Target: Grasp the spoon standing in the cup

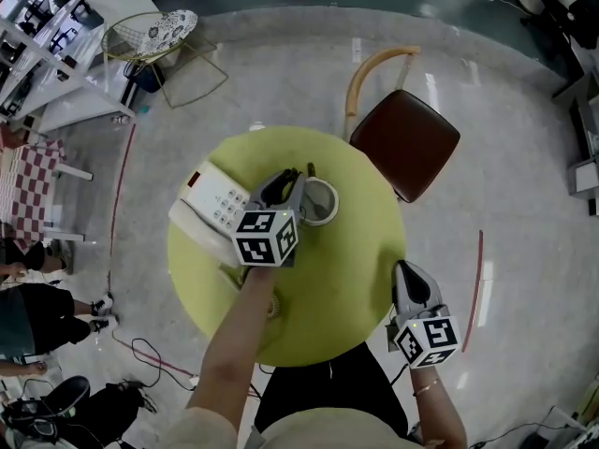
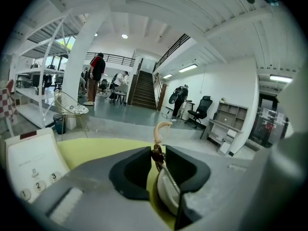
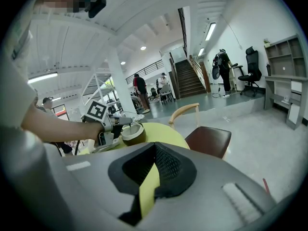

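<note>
Spoon first: I see it standing in the cup, a thin dark stem rising at a slant from the pale bowl of the cup to a knobbly dark-brown top. That top sits right between the jaws of the left gripper. From the left gripper view, the two black pads have only a narrow gap between them and press on the knob from either side, so I read this as a grip on the spoon near its upper end. The pads look matte and rubbery, with rounded, scooped inner faces, set in a smooth grey body. From the head view, the left gripper reaches across the round yellow-green surface to the near-left rim of the cup, which is round, pale inside and sits toward the far side of the surface. In the right gripper view the cup shows a brownish-olive outer wall. The right gripper hangs at the near-right edge of the surface, well apart from the cup. Its jaws are clenched at the tips with nothing in them, their inner faces finely ribbed, only a sliver of yellow showing lower down. A white desk phone with a keypad lies just left of the left gripper. A chair with a glossy brown seat and a curved pale wooden back stands beyond the surface.
</note>
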Demonstrator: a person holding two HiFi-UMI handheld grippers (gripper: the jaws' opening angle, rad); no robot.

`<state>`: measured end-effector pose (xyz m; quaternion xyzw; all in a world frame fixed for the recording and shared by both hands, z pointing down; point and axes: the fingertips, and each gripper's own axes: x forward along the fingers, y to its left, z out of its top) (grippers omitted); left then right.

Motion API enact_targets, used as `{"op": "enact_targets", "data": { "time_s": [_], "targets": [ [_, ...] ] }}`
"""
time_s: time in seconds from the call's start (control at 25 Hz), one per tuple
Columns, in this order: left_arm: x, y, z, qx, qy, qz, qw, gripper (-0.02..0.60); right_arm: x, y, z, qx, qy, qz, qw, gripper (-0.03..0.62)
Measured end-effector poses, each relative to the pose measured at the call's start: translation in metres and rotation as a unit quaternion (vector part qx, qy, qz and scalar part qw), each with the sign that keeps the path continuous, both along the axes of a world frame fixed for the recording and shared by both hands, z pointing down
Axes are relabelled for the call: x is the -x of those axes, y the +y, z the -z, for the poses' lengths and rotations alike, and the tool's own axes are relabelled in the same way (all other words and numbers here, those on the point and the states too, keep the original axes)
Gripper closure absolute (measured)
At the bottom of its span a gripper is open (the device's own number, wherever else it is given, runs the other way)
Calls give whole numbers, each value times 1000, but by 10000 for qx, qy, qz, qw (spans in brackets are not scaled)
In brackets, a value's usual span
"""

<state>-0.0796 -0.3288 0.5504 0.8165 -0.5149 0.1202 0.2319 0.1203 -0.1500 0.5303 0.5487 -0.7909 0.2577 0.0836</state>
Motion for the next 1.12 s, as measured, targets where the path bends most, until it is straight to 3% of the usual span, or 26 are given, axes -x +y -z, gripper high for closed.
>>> {"op": "enact_targets", "data": {
  "time_s": [0.12, 0.44, 1.12],
  "targets": [
    [1, 0, 2, -27, -18, 3, 10000, 505, 1, 0, 1, 6, -2, 9, 10000, 594],
    [-6, 7, 16, -219, 20, -162, 9996, 522, 1, 4, 5, -13, -4, -3, 10000, 594],
    [-20, 34, 85, -1007, 87, -284, 9945, 531, -4, 21, 22, -278, -23, -47, 9996, 594]
  ]
}}
